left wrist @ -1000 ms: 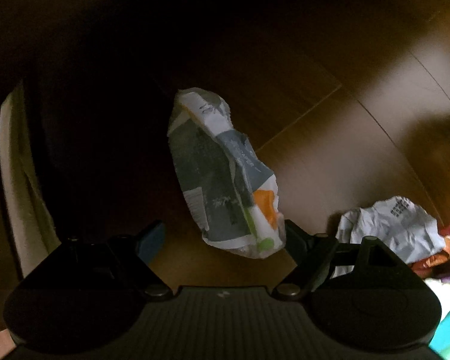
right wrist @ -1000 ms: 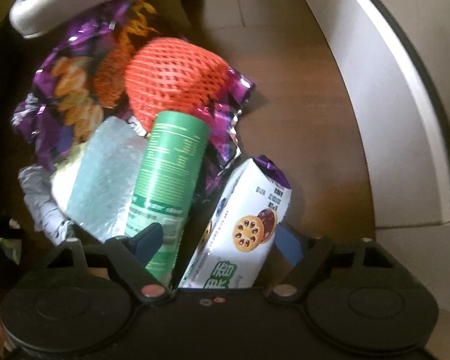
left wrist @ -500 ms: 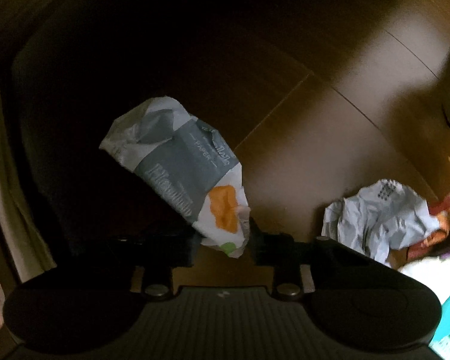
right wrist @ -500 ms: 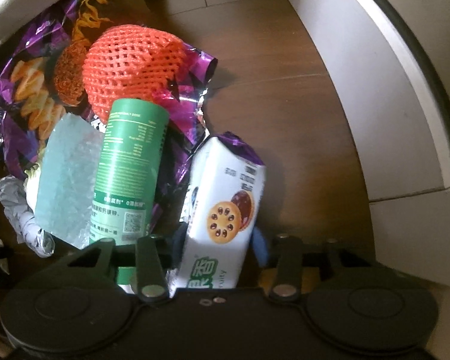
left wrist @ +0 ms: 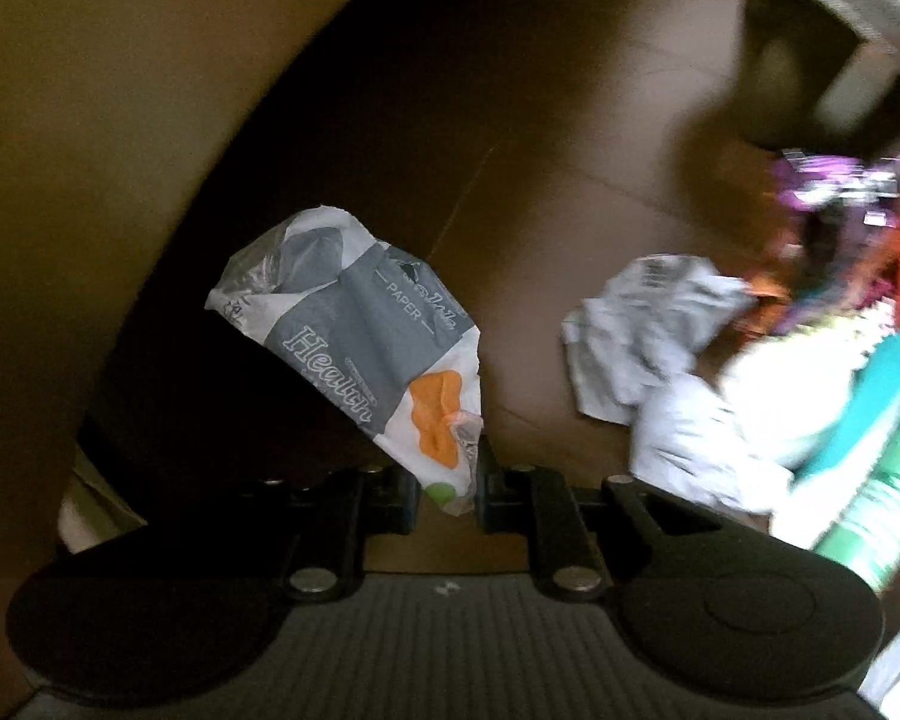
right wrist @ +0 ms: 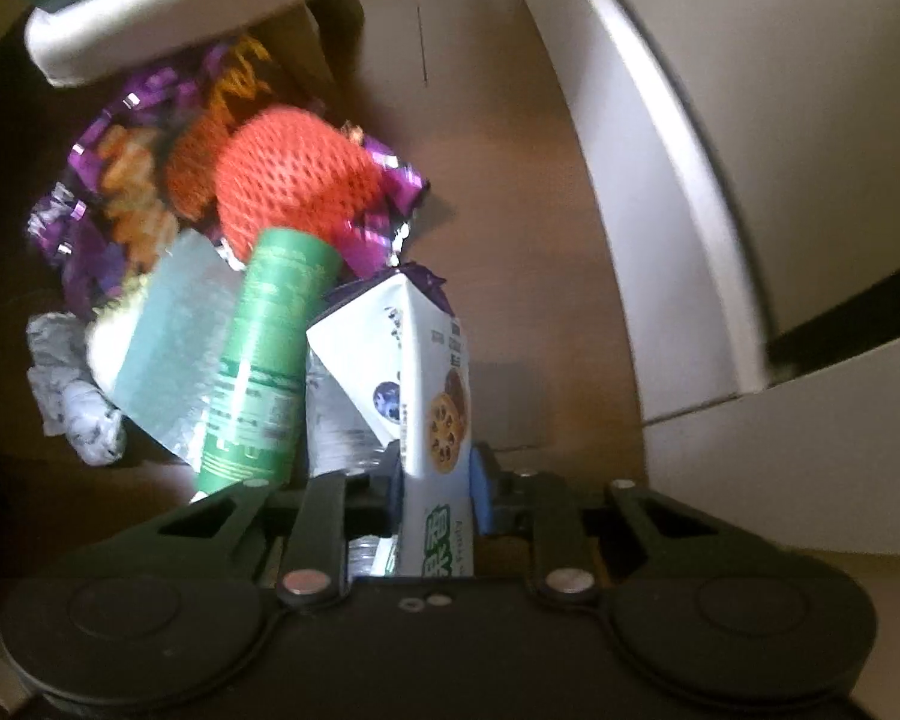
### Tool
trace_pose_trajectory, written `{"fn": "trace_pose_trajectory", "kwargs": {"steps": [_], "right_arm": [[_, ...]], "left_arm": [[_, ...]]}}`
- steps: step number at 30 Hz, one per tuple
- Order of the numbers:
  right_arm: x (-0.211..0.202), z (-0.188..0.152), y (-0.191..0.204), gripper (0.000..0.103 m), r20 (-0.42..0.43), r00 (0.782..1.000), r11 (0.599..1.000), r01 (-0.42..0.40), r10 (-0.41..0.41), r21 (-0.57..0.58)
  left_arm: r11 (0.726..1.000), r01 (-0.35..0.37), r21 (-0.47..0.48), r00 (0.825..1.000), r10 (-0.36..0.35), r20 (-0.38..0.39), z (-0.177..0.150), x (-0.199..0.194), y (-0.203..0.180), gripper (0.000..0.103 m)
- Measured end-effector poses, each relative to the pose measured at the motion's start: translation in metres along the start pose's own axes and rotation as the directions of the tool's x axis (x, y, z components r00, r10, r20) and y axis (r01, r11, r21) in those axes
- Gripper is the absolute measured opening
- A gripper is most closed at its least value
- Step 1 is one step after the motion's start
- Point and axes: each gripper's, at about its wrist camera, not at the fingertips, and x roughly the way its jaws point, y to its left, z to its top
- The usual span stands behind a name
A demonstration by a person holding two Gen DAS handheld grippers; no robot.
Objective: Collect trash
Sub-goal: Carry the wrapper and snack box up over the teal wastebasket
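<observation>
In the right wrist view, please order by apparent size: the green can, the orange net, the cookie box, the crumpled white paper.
1. cookie box, though it is nearest the camera
2. green can and orange net, which look alike
3. crumpled white paper

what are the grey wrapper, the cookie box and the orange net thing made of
Grey wrapper: thin plastic film by the look, slightly glossy, creased and limp; it is printed "PAPER", so the look leaves it open.
Cookie box: printed cardboard, smooth, with crisp folded edges and flat faces.
Orange net: likely foam mesh, matte, with a regular diamond lattice and a puffy domed shape.
</observation>
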Motion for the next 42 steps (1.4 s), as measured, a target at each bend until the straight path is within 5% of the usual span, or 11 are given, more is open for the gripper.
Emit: {"fn": "trace_pose_trajectory", "kwargs": {"steps": [9,14,24,35,42], "right_arm": [[-0.094,0.04,0.009,0.021,0.138,0.988,0.997,-0.072,0.073,-0.008],[-0.161,0.072,0.014,0.021,0.246,0.962,0.993,-0.116,0.118,-0.025],[-0.292,0.133,0.022,0.021,0.464,0.859,0.977,-0.193,0.215,-0.096],[-0.371,0.219,0.028,0.021,0.686,0.681,0.965,-0.213,0.258,-0.151],[-0.381,0.262,0.037,0.021,0.712,0.655,0.966,-0.213,0.252,-0.146]], "left_arm": [[0.989,0.091,0.119,0.993,-0.099,0.06,0.008,-0.1,-0.012,0.016],[0.97,0.147,0.194,0.977,-0.173,0.123,0.026,-0.166,-0.02,0.016],[0.918,0.192,0.348,0.918,-0.293,0.266,0.08,-0.303,-0.011,0.016],[0.862,0.193,0.469,0.802,-0.414,0.431,0.145,-0.428,-0.014,0.016],[0.811,0.254,0.526,0.774,-0.497,0.393,0.192,-0.457,-0.047,0.016]]}}
